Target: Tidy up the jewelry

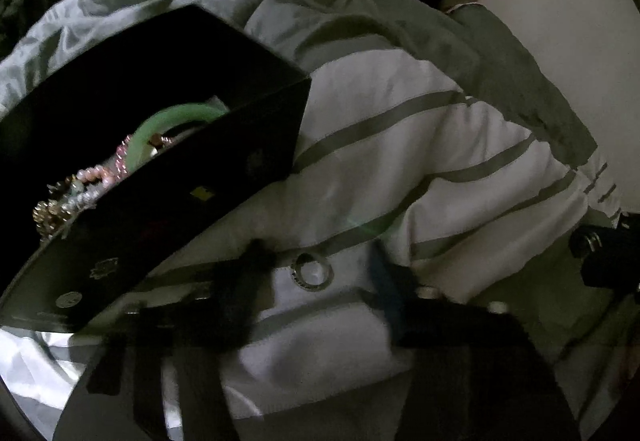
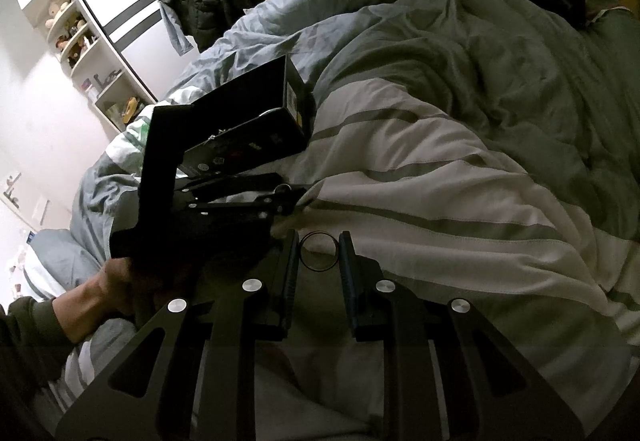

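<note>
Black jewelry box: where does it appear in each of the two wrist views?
Left wrist: the black jewelry box fills the left side, with a green bangle inside.
Right wrist: the box sits left of centre, smaller.
Shared landmark: the striped duvet under it.

L gripper [image 2: 289, 195] sits just below the black box [image 2: 240, 113], fingers pointing along its near side, jaws apart w/ a gap each side of the silver ring [image 1: 313, 273] between them. L hand [image 2: 116, 285], bare w/ dark sleeve at the wrist, grips the handle, further from the box. R gripper [image 2: 319, 261] is below the box too but further off, jaws narrow, pads [image 2: 346, 269] seemingly touching both sides of a thin dark ring [image 2: 319, 268]
</note>
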{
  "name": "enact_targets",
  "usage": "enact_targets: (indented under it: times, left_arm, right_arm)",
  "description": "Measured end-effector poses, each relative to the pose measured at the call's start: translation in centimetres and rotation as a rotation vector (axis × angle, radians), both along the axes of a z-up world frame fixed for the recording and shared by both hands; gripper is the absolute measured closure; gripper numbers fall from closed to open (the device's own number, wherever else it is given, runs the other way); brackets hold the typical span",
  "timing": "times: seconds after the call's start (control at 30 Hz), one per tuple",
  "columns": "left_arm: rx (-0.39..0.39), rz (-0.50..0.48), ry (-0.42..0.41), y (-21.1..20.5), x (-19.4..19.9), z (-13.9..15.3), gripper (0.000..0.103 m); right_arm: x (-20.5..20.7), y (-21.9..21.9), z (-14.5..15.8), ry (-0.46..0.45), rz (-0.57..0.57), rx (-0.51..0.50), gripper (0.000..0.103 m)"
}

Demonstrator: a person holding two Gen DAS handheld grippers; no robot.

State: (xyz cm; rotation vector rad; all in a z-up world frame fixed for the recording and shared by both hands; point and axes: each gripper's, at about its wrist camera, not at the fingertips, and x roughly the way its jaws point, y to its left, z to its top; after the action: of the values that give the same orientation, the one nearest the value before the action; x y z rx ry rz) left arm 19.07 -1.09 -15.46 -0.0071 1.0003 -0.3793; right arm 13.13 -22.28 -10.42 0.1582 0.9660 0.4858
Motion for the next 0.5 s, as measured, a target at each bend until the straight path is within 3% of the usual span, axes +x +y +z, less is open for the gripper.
enact_targets:
  times: [0.13,0.3,0.4,0.5]
  left_arm:
    - [-0.015,0.019,0.024,0.6,0.3,-0.1,0.073]
    - [0.056,0.008,0.033,-0.1,-0.5,-0.2,0.084]
    - [0.078,-0.001,0.022,-0.4,-1.1,0.2,0.084]
    - [0.052,0.009,0.011,0.1,-1.1,0.8,0.084]
  right_arm:
    - [0.0,0.0,0.0,0.002,0.000,-0.001,0.082]
    - [0.0,0.1,-0.1,0.004,0.001,-0.001,0.082]
    - [0.0,0.1,0.0,0.003,-0.001,-0.001,0.082]
    - [0.0,0.1,-0.1,0.001,-0.001,-0.001,0.082]
